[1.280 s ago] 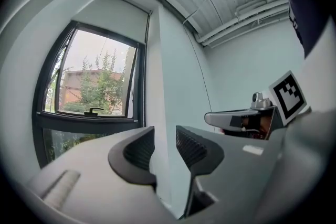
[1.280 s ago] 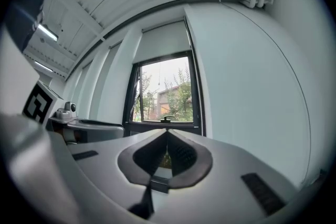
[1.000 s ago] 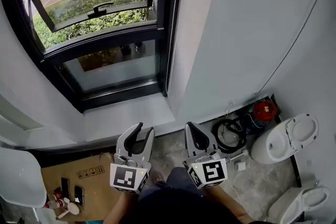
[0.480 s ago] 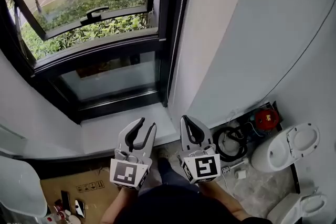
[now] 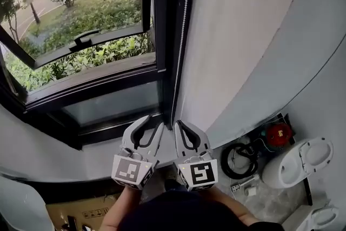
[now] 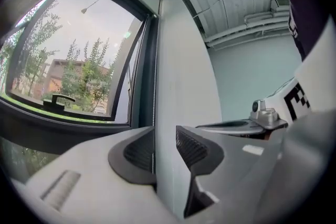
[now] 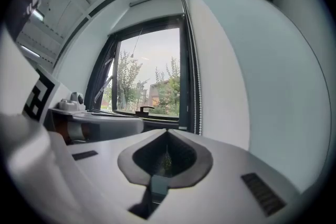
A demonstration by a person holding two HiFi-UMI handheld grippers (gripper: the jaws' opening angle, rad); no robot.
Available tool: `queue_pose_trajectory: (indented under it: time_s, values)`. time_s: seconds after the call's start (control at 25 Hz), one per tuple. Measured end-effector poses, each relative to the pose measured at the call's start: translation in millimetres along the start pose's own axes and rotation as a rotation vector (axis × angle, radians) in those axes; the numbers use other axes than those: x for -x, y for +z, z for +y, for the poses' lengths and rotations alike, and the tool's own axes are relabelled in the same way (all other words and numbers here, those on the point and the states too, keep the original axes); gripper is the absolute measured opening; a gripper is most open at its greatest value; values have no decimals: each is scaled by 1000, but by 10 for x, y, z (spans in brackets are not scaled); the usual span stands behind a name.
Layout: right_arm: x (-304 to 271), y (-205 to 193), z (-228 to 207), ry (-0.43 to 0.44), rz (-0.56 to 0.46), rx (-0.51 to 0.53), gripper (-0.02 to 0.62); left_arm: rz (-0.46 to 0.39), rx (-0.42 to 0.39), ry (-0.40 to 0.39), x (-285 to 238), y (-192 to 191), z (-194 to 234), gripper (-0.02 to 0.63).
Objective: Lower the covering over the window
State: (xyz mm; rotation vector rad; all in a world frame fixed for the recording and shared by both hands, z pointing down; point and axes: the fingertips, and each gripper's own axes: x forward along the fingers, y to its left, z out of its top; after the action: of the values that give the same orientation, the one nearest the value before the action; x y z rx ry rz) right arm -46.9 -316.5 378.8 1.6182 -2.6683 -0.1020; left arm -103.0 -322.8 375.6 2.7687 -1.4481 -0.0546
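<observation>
the two grippers are held side by side, level, pointing at the corner where the window meets the wall. the left gripper (image 5: 153,123) has its jaws partly apart with nothing pinched; in the left gripper view (image 6: 163,148) the ribbed pads stand clear of each other, and wall and window frame show through the gap. the right gripper (image 5: 177,124) is fully closed on nothing, its two tips meeting in the right gripper view (image 7: 167,135).

below and to the right, on the floor, lie a coiled black hose (image 5: 237,160), a red round thing (image 5: 278,134) and a white toilet (image 5: 296,156). a cardboard sheet (image 5: 81,208) lies at lower left.

just past the jaw tips runs the pale sill (image 5: 102,149). above the sill, a white bead chain (image 5: 184,35) hangs straight down the dark frame at the window's right edge, next to the white wall (image 5: 243,35). from the left gripper view the chain lines up with the gap between the jaws, but whether it is inside them or beyond cannot be told.

the window (image 5: 81,46) is uncovered over all of the glass that shows. one sash with a black handle (image 5: 85,37) is tilted outward. outside are a hedge (image 5: 92,13), trees and a path.
</observation>
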Motion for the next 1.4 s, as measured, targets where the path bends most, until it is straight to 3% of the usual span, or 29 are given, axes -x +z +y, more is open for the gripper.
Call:
queue_pose_trajectory:
  time_s: [0.24, 0.72, 1.08, 1.4]
  values:
    - [-295, -118, -121, 3, 0, -6, 12, -13, -33, 6, -389, -55, 316, 132]
    - [-404, -116, -244, -129, 52, 0, 12, 54, -123, -171, -1407, -68, 386, 180]
    - [-324, -52, -366, -228, 36, 4, 12, 87, -168, -111, -1805, -185, 453, 223]
    - [-247, -18, -371, -251, 27, 1, 12, 117, -168, -15, -1973, -260, 568, 242]
